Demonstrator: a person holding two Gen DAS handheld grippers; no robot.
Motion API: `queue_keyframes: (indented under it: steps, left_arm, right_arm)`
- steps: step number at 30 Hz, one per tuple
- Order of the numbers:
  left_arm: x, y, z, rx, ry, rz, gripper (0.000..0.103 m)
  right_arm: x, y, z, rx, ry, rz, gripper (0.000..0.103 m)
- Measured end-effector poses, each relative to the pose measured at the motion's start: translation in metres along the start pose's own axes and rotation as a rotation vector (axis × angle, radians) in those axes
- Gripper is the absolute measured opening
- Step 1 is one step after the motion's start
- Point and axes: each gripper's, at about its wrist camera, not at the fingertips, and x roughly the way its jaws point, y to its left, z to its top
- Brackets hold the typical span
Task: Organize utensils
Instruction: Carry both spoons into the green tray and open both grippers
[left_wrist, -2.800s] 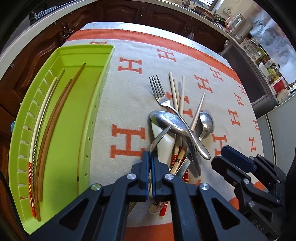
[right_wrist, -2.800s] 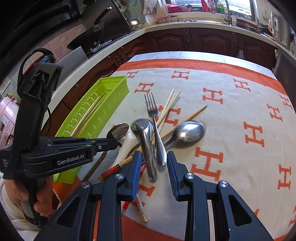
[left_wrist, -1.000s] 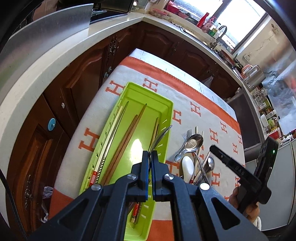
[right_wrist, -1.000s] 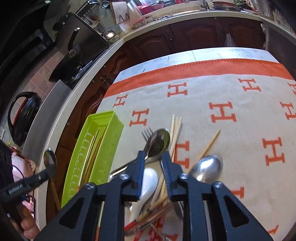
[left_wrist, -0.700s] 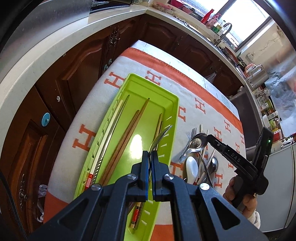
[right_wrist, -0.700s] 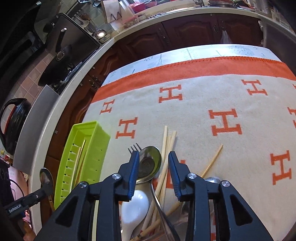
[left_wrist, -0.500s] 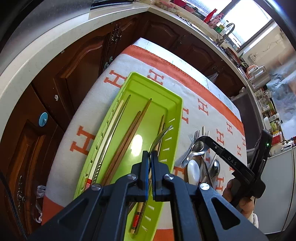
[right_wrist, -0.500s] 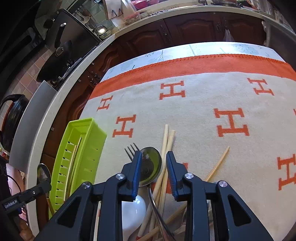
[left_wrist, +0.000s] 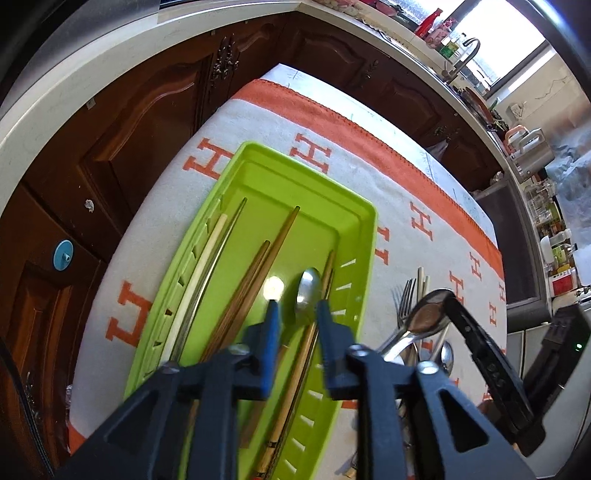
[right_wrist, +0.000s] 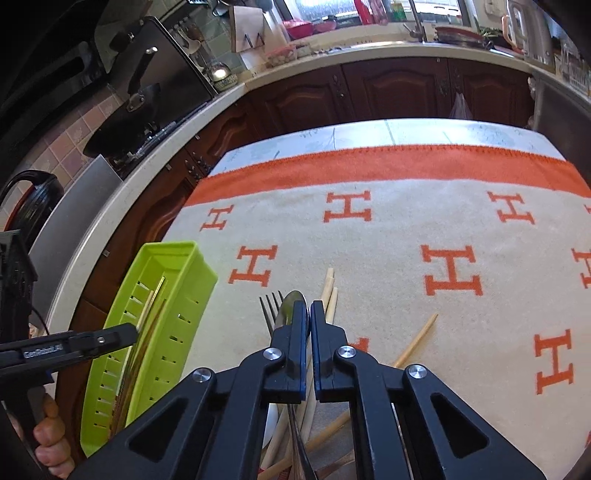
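A lime-green utensil tray (left_wrist: 354, 236) lies on the left of the blanket; it also shows in the right wrist view (right_wrist: 184, 273). My left gripper (left_wrist: 295, 308) is open above the tray, and a steel spoon (left_wrist: 308, 288) lies in the tray between its fingertips, beside several chopsticks (left_wrist: 255, 277). My right gripper (right_wrist: 308, 314) is shut on another steel spoon (right_wrist: 290, 306), held above the pile; the spoon also shows in the left wrist view (left_wrist: 428, 314). A fork (right_wrist: 267, 304) and loose chopsticks (right_wrist: 328, 291) lie below it.
The orange-and-cream H-pattern blanket (right_wrist: 406, 229) covers the table. Dark wooden cabinets (left_wrist: 129, 122) and a countertop (right_wrist: 369, 51) surround it. A white ceramic spoon (right_wrist: 271, 417) lies low in the pile under my right gripper.
My left gripper opened and the spoon it held now lies in the tray. My right gripper closed on the other spoon.
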Motion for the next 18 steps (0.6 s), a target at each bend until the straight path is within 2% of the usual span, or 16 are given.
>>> queue_keyframes:
  steps: [1,2,6,11,18]
  left_arm:
    - [-0.001,-0.001,0.000,0.007,-0.009,0.007,0.043]
    - [-0.003,-0.001,0.000,0.010,-0.017,0.014,0.049]
    - [-0.021,-0.003,-0.001,0.038,-0.067,0.049,0.053]
    - [-0.059,-0.001,-0.010,0.092,-0.156,0.121,0.072]
    - [-0.102,0.025,-0.027,0.109,-0.215,0.210,0.079]
  right_arm:
    - [-0.005,0.001,0.001,-0.002,-0.010,0.005,0.003]
    - [-0.009,0.000,0.001,-0.001,-0.019,0.012,0.003]
    - [-0.033,0.004,0.005,-0.006,-0.052,0.039,0.003]
    - [-0.066,0.025,0.008,-0.056,-0.090,0.080,0.003]
    - [-0.088,0.081,0.011,-0.186,-0.102,0.138,0.002]
